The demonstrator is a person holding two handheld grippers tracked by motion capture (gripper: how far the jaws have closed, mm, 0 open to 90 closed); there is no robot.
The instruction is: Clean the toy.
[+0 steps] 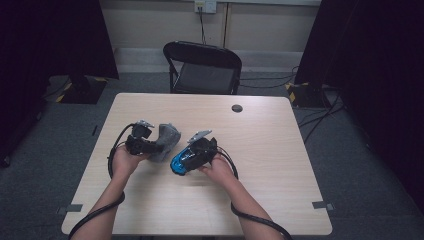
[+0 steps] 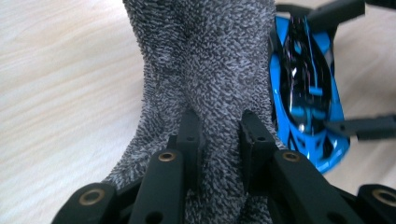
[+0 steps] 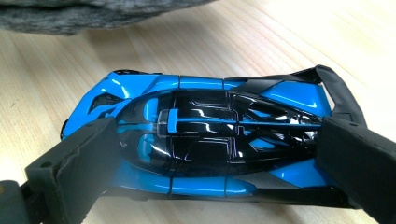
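Item: grey cloth (image 2: 205, 70), pinched in left gripper (image 1: 150, 145) fingers (image 2: 189, 135). Blue toy car (image 3: 210, 135), mid-surface (image 1: 280, 125) toward the near edge, clamped end to end (long axis across fingers) by right gripper (image 1: 192, 155), just beside cloth.

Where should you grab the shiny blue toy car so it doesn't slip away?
Probably best the way the right tongs have it now: coming from above, one pad on the nose and one on the tail of the blue toy car. Its top is glossy and rounded, so pads would likely slide there; the blunter ends give a surer hold. It lies flat on the table, leaving no room underneath.
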